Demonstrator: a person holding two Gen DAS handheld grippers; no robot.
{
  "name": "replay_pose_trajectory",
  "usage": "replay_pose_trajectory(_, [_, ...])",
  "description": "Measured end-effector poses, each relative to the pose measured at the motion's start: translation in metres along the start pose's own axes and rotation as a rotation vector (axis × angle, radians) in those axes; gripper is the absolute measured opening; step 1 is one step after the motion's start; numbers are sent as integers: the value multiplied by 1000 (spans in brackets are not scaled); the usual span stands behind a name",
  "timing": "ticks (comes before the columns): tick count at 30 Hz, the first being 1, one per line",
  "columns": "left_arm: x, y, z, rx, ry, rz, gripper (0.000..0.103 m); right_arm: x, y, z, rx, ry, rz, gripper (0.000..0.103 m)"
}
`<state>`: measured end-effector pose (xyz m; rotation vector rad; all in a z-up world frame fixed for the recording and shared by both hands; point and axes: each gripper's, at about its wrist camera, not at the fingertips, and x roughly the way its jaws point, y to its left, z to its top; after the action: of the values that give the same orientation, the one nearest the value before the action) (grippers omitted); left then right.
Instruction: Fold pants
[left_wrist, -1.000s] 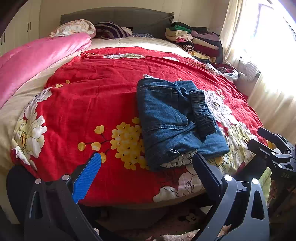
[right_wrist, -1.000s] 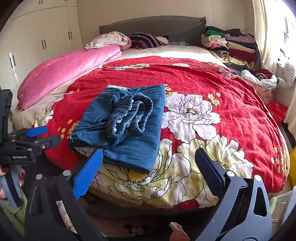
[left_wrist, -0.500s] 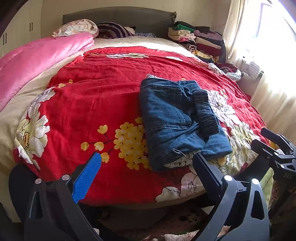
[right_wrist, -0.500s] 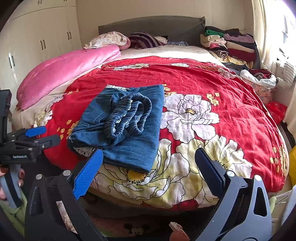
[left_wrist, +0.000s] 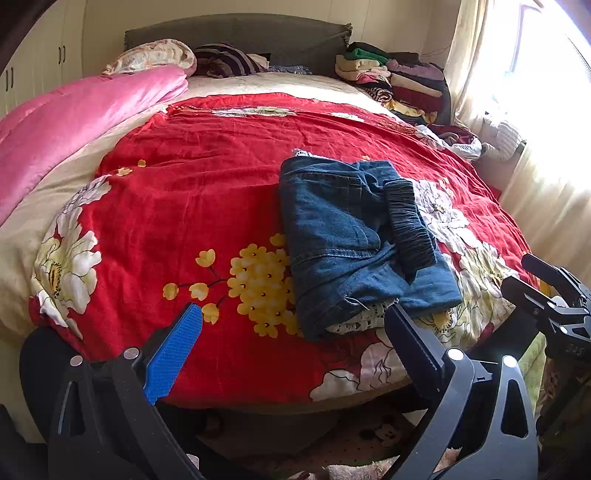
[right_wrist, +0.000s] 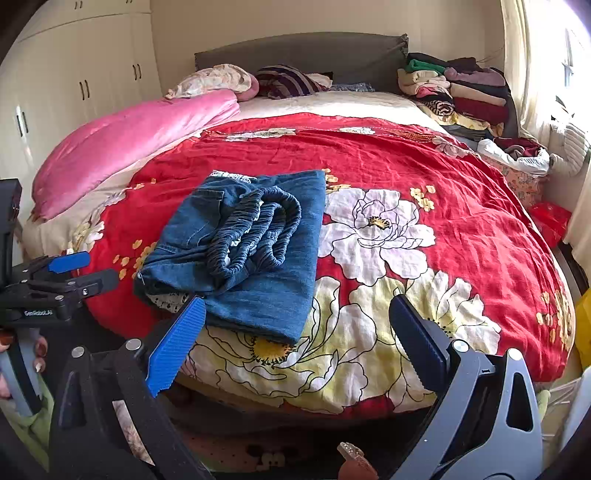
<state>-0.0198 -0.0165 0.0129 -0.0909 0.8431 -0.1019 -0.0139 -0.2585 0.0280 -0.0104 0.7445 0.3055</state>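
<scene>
Little has moved since a second ago: both views drift slightly, pants (left_wrist: 360, 243) unchanged. I read them as folded into a compact denim bundle near the foot edge of the bed (right_wrist: 461, 221), elastic waistband (right_wrist: 255, 229) gathered on top; task looks about done. Left gripper (left_wrist: 291, 350) hangs off the bed edge, fingers apart, holding nothing. Right gripper (right_wrist: 295, 343) likewise, spread and empty, pulled back, probably to leave the fold undisturbed. Left view shows a lace trim (left_wrist: 360, 321) peeking under the near edge and the right gripper alongside. Right view shows the waistband's looped coils and the hand (right_wrist: 22, 354) gripping the left handle.
</scene>
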Motion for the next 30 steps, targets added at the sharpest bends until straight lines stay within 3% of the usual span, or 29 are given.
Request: replay_pose_trajectory(30, [-5, 2, 0, 3, -2, 5, 99, -2, 0, 0, 6, 2, -12, 94])
